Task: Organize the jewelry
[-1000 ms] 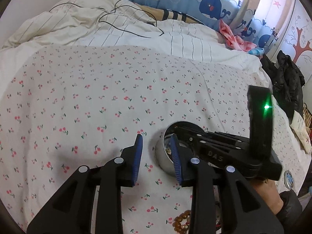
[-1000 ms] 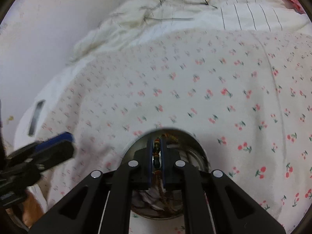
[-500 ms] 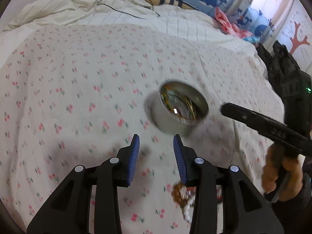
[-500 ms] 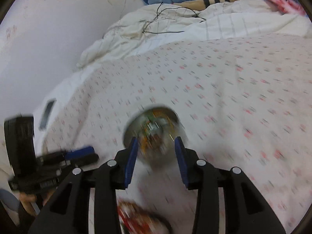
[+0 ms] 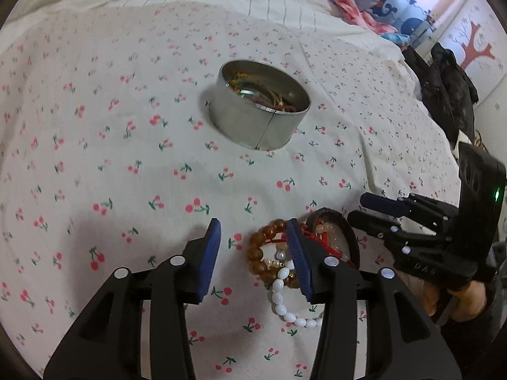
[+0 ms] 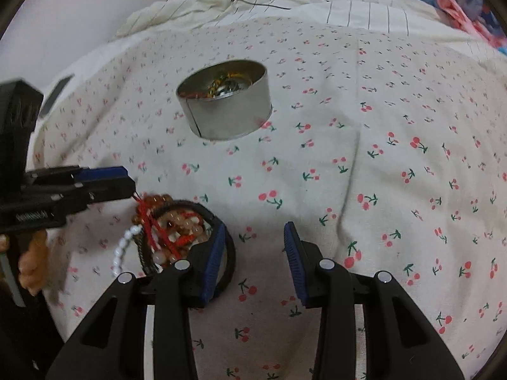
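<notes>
A round metal tin (image 5: 258, 107) stands on the cherry-print sheet and holds several chains and cords; it also shows in the right wrist view (image 6: 225, 98). A pile of bracelets (image 5: 279, 253) lies near me: amber beads, white beads, red cord and a black ring, also in the right wrist view (image 6: 171, 231). My left gripper (image 5: 253, 247) is open and empty just above the pile's left edge. My right gripper (image 6: 253, 250) is open and empty, its left finger (image 6: 215, 253) over the black ring.
The cherry-print sheet (image 5: 126, 158) covers the bed. A crumpled white duvet with black cables (image 6: 240, 0) lies at the far side. Dark clothing (image 5: 443, 88) hangs at the bed's right edge. A wall runs along the left in the right wrist view.
My right gripper has opened, left the bracelet in the tin and pulled back toward the pile. My left gripper has also drawn back from the tin to the pile.
</notes>
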`<state>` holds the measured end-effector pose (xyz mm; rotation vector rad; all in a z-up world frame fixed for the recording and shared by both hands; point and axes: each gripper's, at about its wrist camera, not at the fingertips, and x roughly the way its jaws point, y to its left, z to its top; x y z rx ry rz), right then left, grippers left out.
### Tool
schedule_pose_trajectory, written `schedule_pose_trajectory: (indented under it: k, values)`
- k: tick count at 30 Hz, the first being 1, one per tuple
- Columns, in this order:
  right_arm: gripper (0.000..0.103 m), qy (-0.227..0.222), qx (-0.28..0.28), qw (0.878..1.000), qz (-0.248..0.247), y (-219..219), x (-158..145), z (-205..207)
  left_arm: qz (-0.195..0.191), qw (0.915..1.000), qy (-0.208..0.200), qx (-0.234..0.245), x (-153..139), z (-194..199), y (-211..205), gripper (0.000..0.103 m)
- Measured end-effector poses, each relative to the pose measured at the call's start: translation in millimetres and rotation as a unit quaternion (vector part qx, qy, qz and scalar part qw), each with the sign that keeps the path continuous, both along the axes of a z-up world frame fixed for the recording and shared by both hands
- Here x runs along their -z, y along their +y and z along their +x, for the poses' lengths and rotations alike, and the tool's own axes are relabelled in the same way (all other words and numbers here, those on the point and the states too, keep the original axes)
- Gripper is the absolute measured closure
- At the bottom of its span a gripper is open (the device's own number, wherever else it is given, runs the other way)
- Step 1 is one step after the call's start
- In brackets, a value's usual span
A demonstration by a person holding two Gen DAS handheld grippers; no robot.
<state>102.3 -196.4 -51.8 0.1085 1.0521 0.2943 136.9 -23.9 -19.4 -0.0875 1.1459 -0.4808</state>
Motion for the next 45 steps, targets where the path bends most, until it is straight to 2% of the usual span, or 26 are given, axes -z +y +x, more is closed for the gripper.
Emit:
schedule_pose_trajectory:
  k: [4,7,12,13,14,15,16,17,18,19,28,32,45]
  values:
    - [0.064,0.004,-0.013,1.0,-0.025,7.4,3.8,-0.7,-0.024,0.9996,0.012,0.008,2.0,-1.4,-3.5,0.056]
    - [0.064,0.007,-0.018,0.999,-0.027,9.9,5.9,-1.7,-0.013,0.9995,-0.006,0.027,-1.3,-7.5,-14.3,0.051]
    - [0.064,0.002,-0.03,0.998,-0.056,17.5,9.4,-2.6,-0.009,0.999,-0.019,0.039,-3.8,-9.0,-22.2,0.052]
    - [0.064,-0.002,-0.034,0.997,-0.068,21.6,10.0,-3.2,-0.007,0.9989,-0.018,0.042,-2.5,-8.8,-23.9,0.055]
    - [0.066,-0.007,-0.041,0.996,-0.085,26.8,10.4,-4.6,0.004,0.9985,-0.019,0.052,-0.7,-9.2,-28.1,0.077]
    - [0.073,-0.011,-0.049,0.994,-0.095,30.3,10.6,-6.1,0.024,0.9977,-0.023,0.06,0.9,-10.7,-31.3,0.087]
    - [0.084,-0.012,-0.054,0.994,-0.097,32.0,10.8,-6.6,0.049,0.9962,-0.028,0.067,3.0,-12.7,-36.2,0.091]
    - [0.089,-0.013,-0.056,0.993,-0.099,32.8,10.8,-6.8,0.057,0.9951,-0.03,0.075,4.0,-14.9,-39.1,0.101]
    - [0.094,-0.015,-0.057,0.993,-0.104,33.9,11.1,-7.1,0.058,0.9947,-0.032,0.079,3.3,-17.3,-40.5,0.101]
    - [0.094,-0.016,-0.056,0.993,-0.106,33.3,11.2,-7.4,0.062,0.9941,-0.039,0.08,0.5,-19.4,-41.2,0.101]
    - [0.096,-0.006,-0.015,1.0,-0.021,6.8,1.9,-3.9,0.009,0.9964,-0.071,0.046,-46.5,-17.4,-7.7,0.102]
    - [0.096,-0.005,0.001,1.0,0.002,-0.7,-1.4,-2.6,-0.002,0.9959,-0.083,0.036,-65.6,-16.3,1.5,0.102]
    - [0.096,-0.013,0.041,0.996,0.08,-29.9,-13.9,-0.1,0.006,0.9933,-0.109,0.038,-93.7,-11.6,-5.2,0.102]
